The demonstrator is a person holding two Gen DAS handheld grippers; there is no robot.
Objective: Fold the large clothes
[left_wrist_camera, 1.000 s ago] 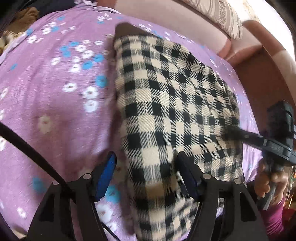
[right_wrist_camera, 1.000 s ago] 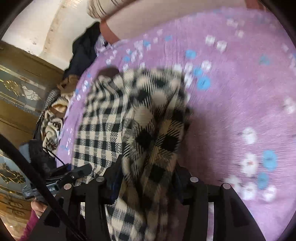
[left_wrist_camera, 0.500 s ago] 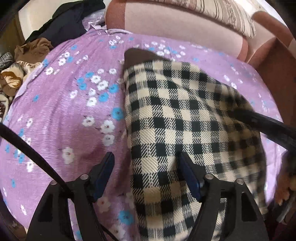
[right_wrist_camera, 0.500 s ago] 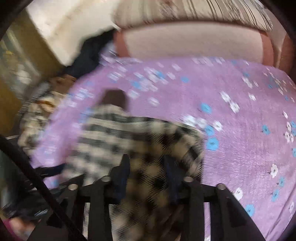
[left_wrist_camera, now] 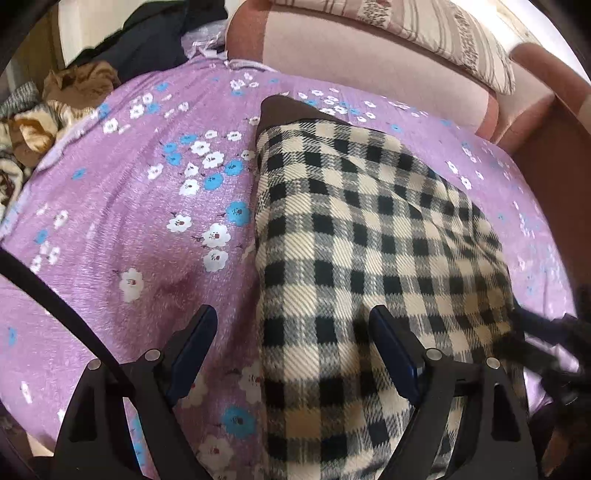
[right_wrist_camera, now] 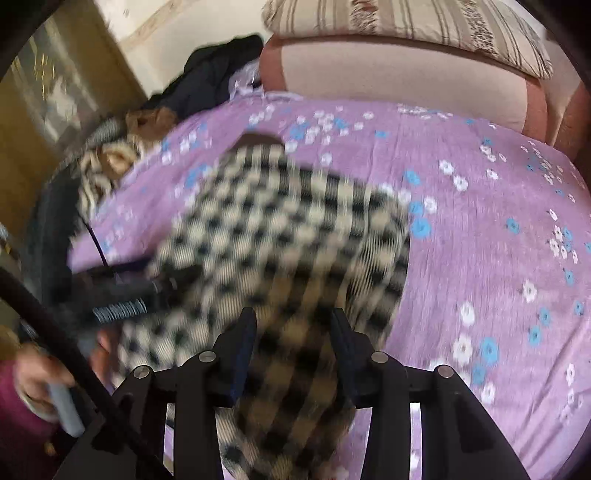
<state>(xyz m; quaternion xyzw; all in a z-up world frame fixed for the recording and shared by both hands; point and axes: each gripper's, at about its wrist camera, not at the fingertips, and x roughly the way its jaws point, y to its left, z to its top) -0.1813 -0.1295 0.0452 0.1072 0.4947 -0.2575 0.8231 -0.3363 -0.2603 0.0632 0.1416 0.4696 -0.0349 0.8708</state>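
A black and cream checked garment (left_wrist_camera: pixel 369 236) lies folded lengthwise on a purple flowered bedspread (left_wrist_camera: pixel 129 229), with a dark brown lining showing at its far end (left_wrist_camera: pixel 288 109). My left gripper (left_wrist_camera: pixel 291 343) is open and empty, hovering over the garment's left edge. In the right wrist view the garment (right_wrist_camera: pixel 280 229) is blurred. My right gripper (right_wrist_camera: pixel 291 339) is open above its near end, with cloth between the jaws but not pinched. The left gripper also shows there at the left (right_wrist_camera: pixel 122 295), held by a hand.
A pink sofa back (left_wrist_camera: pixel 369 62) with a striped cushion (left_wrist_camera: pixel 443 33) runs along the far side. A heap of dark and brown clothes (left_wrist_camera: pixel 85 77) lies at the far left of the bedspread. A wooden cabinet (right_wrist_camera: pixel 44 122) stands at left.
My right gripper has let go of the checked cloth and pulled back; the fold it carried now lies flat. My left gripper has drawn back a little, still open.
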